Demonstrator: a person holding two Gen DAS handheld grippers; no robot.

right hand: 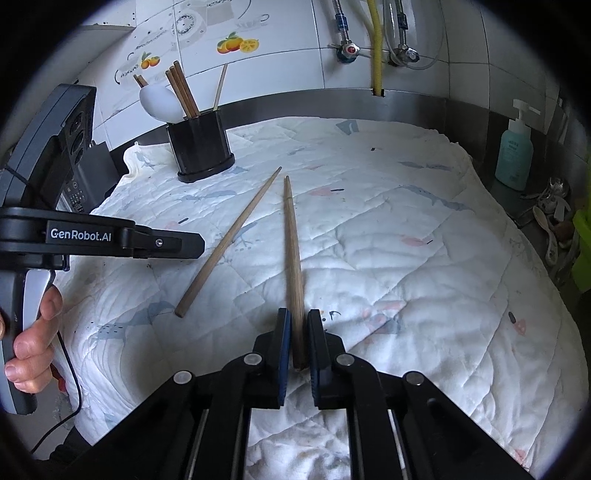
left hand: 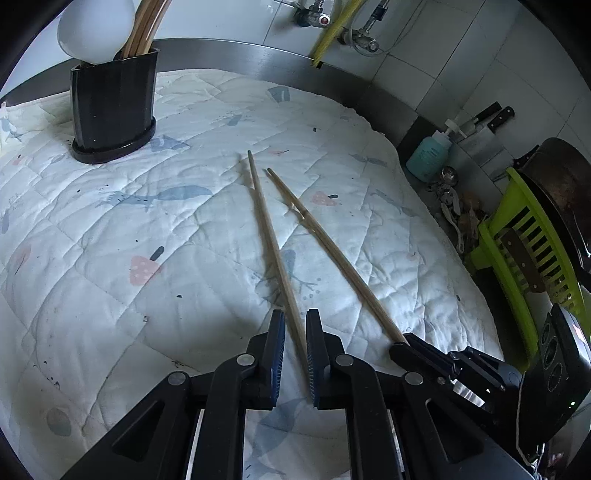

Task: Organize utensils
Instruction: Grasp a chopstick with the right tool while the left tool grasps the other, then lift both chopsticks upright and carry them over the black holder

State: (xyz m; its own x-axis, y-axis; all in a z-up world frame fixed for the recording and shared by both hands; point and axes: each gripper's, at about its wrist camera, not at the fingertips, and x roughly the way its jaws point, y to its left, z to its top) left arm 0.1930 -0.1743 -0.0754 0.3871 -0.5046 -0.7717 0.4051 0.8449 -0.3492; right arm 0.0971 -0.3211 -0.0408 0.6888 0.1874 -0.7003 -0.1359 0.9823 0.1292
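1. A quilted cloth (left hand: pixel 147 229) covered the table, and two wooden chopsticks lay across its middle, both pointing toward the far wall.
2. The right gripper (right hand: pixel 297 317) had its fingers closed on the thick end of the held chopstick (right hand: pixel 291 240); its thin tip reached out over the cloth.
3. The loose chopstick (right hand: pixel 229 243) lay flat on the cloth just left of the held one, their far tips near each other but apart.
4. The left gripper (left hand: pixel 295 317) hung above the loose chopstick, its fingers parted by a narrow gap through which the stick showed; in the right wrist view they gripped nothing.
5. A hand (right hand: pixel 33 343) gripped the left gripper's handle.
6. A black utensil holder (left hand: pixel 112 110) stood at the far left of the cloth, holding more chopsticks and a white spoon (left hand: pixel 92 29).
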